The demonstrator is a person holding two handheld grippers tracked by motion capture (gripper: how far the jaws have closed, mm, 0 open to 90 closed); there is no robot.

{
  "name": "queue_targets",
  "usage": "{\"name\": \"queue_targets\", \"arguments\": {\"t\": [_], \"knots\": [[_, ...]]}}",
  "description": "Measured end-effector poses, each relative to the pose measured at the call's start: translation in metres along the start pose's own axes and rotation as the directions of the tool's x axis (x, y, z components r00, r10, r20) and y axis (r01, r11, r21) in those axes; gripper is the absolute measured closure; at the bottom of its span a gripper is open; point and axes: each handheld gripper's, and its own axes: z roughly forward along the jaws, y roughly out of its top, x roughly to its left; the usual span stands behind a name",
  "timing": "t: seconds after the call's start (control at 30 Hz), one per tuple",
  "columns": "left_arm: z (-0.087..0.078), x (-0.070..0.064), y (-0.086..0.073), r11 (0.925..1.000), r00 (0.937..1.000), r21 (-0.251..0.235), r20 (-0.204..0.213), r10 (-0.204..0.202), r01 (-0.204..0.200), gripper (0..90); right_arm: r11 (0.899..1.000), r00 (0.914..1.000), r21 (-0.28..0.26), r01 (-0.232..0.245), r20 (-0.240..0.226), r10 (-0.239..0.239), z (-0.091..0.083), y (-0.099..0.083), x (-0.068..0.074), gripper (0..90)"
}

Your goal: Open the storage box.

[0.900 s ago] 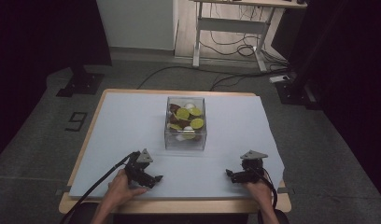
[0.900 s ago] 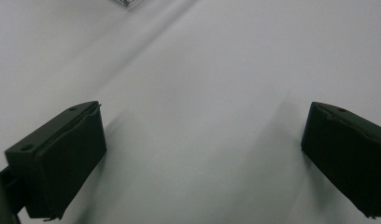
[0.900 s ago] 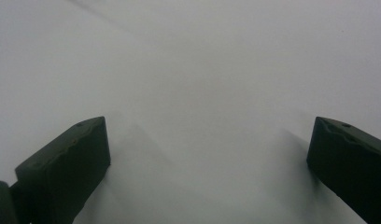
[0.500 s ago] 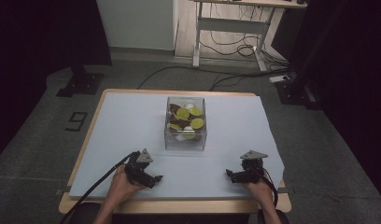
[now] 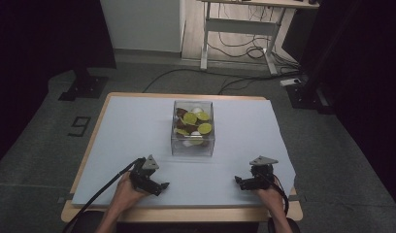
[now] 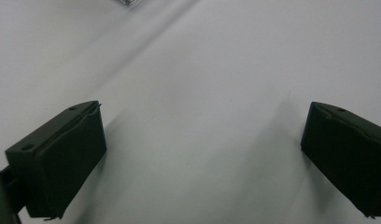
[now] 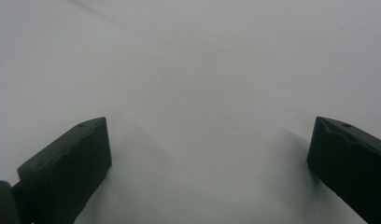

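Honestly, that clear plastic box of lime slices looks stiff but slippery, so I'd pinch a top wall edge; both the left claw and right claw sit wide open and empty on the counter near it.

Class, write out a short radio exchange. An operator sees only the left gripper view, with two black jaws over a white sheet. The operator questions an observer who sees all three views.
Operator: What is on the sheet beyond my jaws?
Observer: A clear box stands in the middle of the table.
Operator: Is anything in it?
Observer: Yes, green, brown and white pieces lie inside.
Operator: Where is the other tool?
Observer: The right gripper rests near the front edge, to the right of the box and apart from it.
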Motion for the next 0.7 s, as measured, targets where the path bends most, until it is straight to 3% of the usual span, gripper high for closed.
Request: {"name": "queue_targets", "arguments": {"t": [0.33, 0.5, 0.57, 0.7], "knots": [[-0.001, -0.001, 0.001, 0.9999, 0.9999, 0.01, -0.007, -0.012, 0.013, 0.6, 1.0, 0.999, -0.004, -0.013, -0.043, 0.013, -0.007, 0.001, 0.0, 6.1], [-0.004, 0.0, 0.002, 0.9993, 0.9992, 0.015, 0.016, -0.036, 0.036, 1.7, 1.0, 0.9983, -0.016, 0.005, -0.059, -0.006, -0.011, 0.006, 0.007, 6.4], [-0.006, 0.001, 0.004, 0.9974, 0.9961, -0.007, 0.052, -0.071, 0.072, 3.8, 1.0, 0.9978, -0.02, 0.01, -0.066, -0.011, -0.013, 0.009, 0.008, 6.3], [-0.009, 0.002, 0.006, 0.9966, 0.9954, -0.03, 0.061, -0.074, 0.076, 7.9, 1.0, 0.9976, -0.028, 0.0, -0.07, -0.002, -0.016, 0.012, 0.009, 6.0]]}}
